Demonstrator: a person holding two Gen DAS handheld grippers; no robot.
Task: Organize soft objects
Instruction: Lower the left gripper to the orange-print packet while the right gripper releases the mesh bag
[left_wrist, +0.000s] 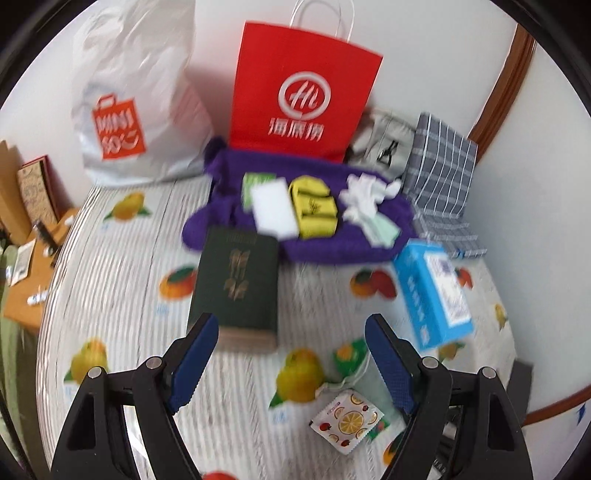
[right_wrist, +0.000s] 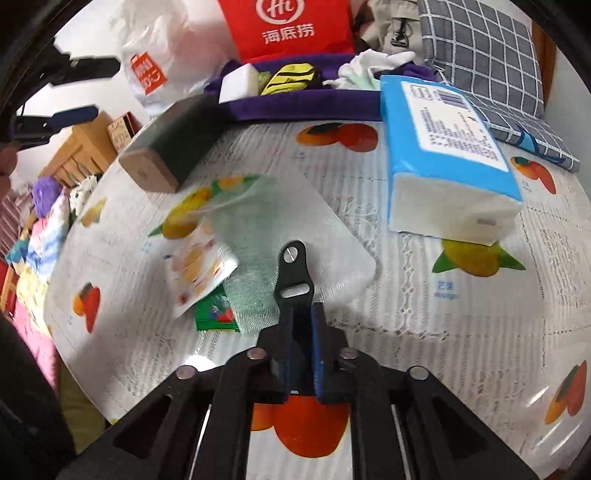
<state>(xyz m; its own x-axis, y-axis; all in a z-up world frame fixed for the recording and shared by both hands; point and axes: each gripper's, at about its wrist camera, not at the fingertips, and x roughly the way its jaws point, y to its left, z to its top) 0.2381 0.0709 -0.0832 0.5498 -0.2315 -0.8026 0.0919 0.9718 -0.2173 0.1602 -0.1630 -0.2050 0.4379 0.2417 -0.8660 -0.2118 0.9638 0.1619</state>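
The left gripper (left_wrist: 291, 354) hangs with jaws wide and empty above the fruit-printed tablecloth (left_wrist: 122, 280), a dark green book-shaped box (left_wrist: 236, 280) just ahead of it. The right gripper (right_wrist: 301, 321), jaws nearly together, pinches a pale green gauzy cloth (right_wrist: 291, 218); a blue-and-white tissue pack (right_wrist: 447, 147) lies ahead to its right.

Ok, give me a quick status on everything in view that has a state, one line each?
Left hand-held gripper: open, nothing between its pads.
Right hand-held gripper: shut, whether it pinches the gauze is unclear.
Green gauze cloth: spread flat on the tablecloth.
Tissue pack: lying down, sealed.
Green book: closed, flat.
Red paper bag: upright.
Purple cloth: laid out, holding small items.
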